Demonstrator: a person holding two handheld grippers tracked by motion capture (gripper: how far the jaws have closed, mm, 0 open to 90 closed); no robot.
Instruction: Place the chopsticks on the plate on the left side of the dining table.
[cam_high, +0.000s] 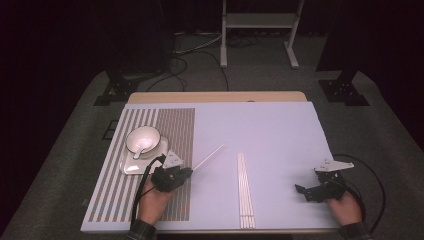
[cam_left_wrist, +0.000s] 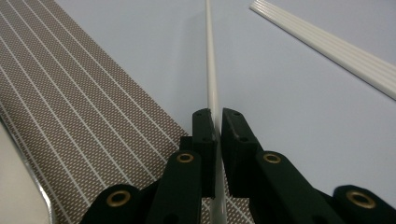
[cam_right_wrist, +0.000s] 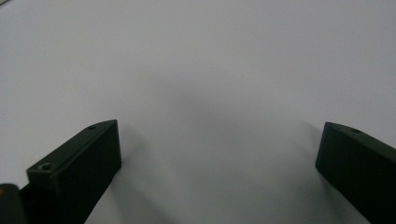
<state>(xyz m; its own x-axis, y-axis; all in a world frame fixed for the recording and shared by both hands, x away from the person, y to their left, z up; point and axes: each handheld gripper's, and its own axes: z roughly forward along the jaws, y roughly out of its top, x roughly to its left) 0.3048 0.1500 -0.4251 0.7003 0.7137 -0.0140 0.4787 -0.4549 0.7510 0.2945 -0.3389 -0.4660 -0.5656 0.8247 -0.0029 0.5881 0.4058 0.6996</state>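
My left gripper (cam_high: 187, 171) is shut on a single white chopstick (cam_high: 208, 156), which sticks out up and to the right over the pale table cover. Along the left gripper view the chopstick (cam_left_wrist: 211, 70) runs straight ahead from between the closed black jaws (cam_left_wrist: 217, 122). Several more white chopsticks (cam_high: 244, 187) lie side by side in a row at the table's middle front, and they cross the upper right corner as chopsticks (cam_left_wrist: 327, 42) in the left gripper view. My right gripper (cam_high: 301, 191) rests near the front right, jaws wide apart (cam_right_wrist: 217, 158) over bare cover, nothing between them.
A striped brown placemat (cam_high: 170, 130) covers the left part of the table. On it stands a square white plate (cam_high: 131, 166) bearing a white bowl (cam_high: 143, 136) with a spoon inside. A cable (cam_high: 372, 175) loops off the right edge.
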